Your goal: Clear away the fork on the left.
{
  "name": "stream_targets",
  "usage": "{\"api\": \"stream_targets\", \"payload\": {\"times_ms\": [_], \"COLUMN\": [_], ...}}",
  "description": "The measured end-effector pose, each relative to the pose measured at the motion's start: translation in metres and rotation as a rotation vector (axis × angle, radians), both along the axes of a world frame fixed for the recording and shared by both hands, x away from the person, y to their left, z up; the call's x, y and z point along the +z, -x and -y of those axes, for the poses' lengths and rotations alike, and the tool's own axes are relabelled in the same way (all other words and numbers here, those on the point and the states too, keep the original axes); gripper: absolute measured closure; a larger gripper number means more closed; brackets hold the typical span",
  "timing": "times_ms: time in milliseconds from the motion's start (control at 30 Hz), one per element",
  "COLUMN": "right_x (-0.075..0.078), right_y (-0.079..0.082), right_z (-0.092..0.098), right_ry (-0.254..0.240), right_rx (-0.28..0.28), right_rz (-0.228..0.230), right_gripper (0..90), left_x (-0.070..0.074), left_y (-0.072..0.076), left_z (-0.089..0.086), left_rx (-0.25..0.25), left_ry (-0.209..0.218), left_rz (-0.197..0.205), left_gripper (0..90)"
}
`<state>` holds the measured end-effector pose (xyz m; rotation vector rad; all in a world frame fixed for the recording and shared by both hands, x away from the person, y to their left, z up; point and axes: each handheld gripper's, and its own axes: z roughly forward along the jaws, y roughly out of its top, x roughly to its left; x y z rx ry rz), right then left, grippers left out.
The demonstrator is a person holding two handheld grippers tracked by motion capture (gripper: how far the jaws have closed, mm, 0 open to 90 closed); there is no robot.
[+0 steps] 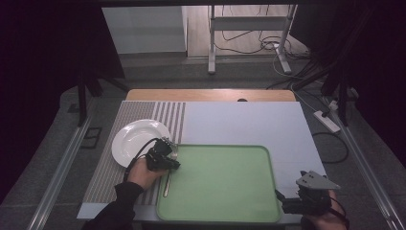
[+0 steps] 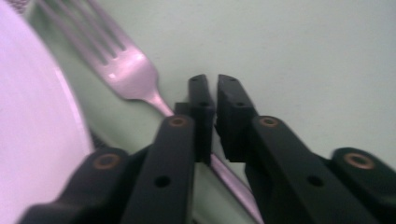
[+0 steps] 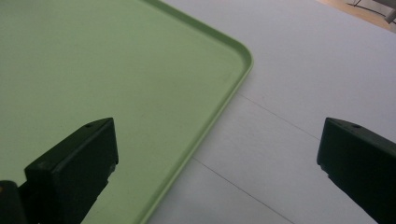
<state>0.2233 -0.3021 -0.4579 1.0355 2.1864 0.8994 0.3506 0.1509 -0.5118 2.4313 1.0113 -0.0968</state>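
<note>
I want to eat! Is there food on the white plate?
No, the white plate looks bare in the high view, with only a fork lying beside it.

We get a dim high view with near-black side edges, the fork [image 2: 122,70] and plate [image 2: 32,121] look blurry up close, while the tray [image 3: 116,74] stays evenly lit.

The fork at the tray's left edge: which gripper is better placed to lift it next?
Probably the left gripper. Its jaws stand nearly shut around the fork handle, beside the plate. The right gripper sits open at the green tray's far corner.
</note>
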Motion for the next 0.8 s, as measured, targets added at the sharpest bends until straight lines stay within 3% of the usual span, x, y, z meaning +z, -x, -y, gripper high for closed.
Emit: {"api": "stream_targets", "payload": {"times_ms": [100,200,400,800], "right_x": [0.000,0.000,0.000,0.000], "right_y": [0.000,0.000,0.000,0.000], "right_z": [0.000,0.000,0.000,0.000], "right_ry": [-0.002,0.000,-0.001,-0.001], "right_rx": [0.001,0.004,0.003,0.001], "right_rz": [0.001,0.001,0.000,0.000], "right_gripper": [0.0,0.0,0.0,0.0], "left_x": [0.005,0.010,0.015,0.024], "left_y": [0.003,0.006,0.009,0.019], "left_z": [0.001,0.002,-0.002,-0.011], "left_rx": [-0.021,-0.031,-0.039,-0.007], "left_ry": [0.029,0.033,0.070,0.078], "left_rz": [0.031,0.063,0.093,0.172], "left_gripper": [76.5,69.0,51.4,22.5]}}
